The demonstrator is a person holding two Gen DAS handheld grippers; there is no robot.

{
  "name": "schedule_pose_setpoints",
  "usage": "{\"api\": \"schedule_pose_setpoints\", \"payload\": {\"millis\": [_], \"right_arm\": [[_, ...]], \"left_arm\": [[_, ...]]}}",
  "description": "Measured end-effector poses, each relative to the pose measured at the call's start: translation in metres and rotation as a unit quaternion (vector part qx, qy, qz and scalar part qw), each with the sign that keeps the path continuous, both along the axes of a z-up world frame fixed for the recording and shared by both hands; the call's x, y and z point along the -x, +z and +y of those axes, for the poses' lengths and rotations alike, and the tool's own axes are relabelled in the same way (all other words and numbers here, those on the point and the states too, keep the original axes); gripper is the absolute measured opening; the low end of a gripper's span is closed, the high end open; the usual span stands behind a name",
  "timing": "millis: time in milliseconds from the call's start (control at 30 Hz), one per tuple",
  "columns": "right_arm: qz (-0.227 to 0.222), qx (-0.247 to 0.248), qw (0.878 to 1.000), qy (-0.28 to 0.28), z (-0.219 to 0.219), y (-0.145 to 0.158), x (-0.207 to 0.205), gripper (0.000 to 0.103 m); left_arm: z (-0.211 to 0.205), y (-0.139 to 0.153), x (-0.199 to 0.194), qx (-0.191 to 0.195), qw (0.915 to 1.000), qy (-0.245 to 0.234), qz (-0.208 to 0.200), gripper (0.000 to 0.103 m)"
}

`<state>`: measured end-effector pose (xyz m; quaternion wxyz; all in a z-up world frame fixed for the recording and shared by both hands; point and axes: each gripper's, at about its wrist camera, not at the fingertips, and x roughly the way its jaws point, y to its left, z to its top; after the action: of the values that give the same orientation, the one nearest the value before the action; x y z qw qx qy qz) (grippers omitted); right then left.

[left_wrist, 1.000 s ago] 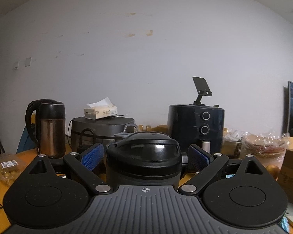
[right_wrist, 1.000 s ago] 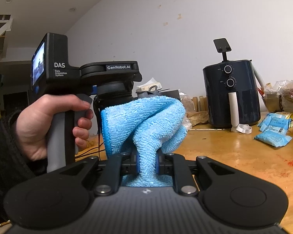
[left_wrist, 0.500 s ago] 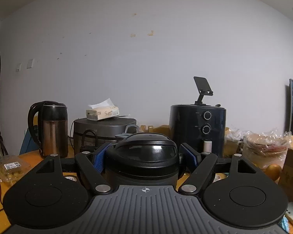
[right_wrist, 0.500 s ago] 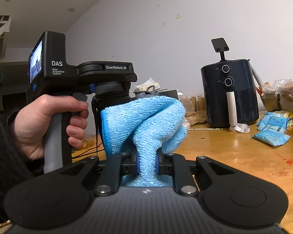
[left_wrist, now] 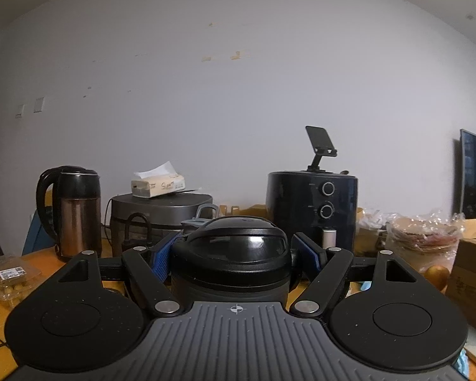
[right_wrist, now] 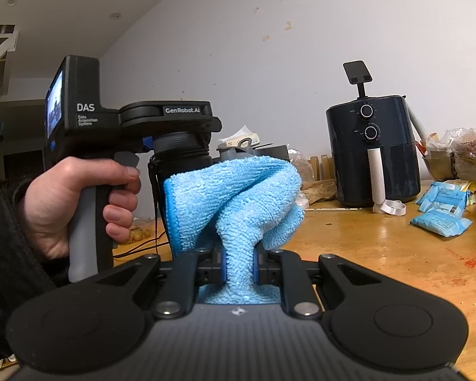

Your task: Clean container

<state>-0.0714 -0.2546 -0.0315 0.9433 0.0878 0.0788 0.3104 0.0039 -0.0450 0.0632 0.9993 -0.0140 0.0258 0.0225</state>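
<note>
The black bottle point(left_wrist: 230, 263) sat gripped at its domed, glossy lid between the blue ribbed pads point(left_wrist: 308, 252) of the left gripper point(left_wrist: 234, 254), held steady above the wooden table point(right_wrist: 380, 247) for wiping. The right gripper point(right_wrist: 239, 266) was clenched on a fluffy blue cloth point(right_wrist: 238, 197), its loose folds pressed against the bottle's side, apparently to rub it clean.

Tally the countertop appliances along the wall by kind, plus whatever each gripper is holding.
Kettle: 1
Rice cooker: 1
Air fryer: 1
Black container, in the left gripper: 1
Blue cloth, in the right gripper: 1
Total: 5
</note>
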Motion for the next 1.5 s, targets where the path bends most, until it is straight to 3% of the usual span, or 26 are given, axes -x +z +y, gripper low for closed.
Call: {"api": "schedule_pose_setpoints", "payload": {"millis": [367, 700, 1500], "right_arm": [[0.001, 0.001, 1.0, 0.003, 0.003, -0.001, -0.002, 0.01], [0.002, 0.002, 1.0, 0.004, 0.005, -0.002, -0.004, 0.01], [0.005, 0.002, 1.0, 0.011, 0.008, -0.004, -0.001, 0.01]], "left_arm": [[0.019, -0.001, -0.003, 0.001, 0.9979, -0.065, 0.0, 0.075], [0.041, -0.004, -0.005, 0.006, 0.9906, -0.137, -0.004, 0.075], [0.079, -0.008, -0.021, 0.004, 0.948, -0.318, -0.001, 0.075]]}}
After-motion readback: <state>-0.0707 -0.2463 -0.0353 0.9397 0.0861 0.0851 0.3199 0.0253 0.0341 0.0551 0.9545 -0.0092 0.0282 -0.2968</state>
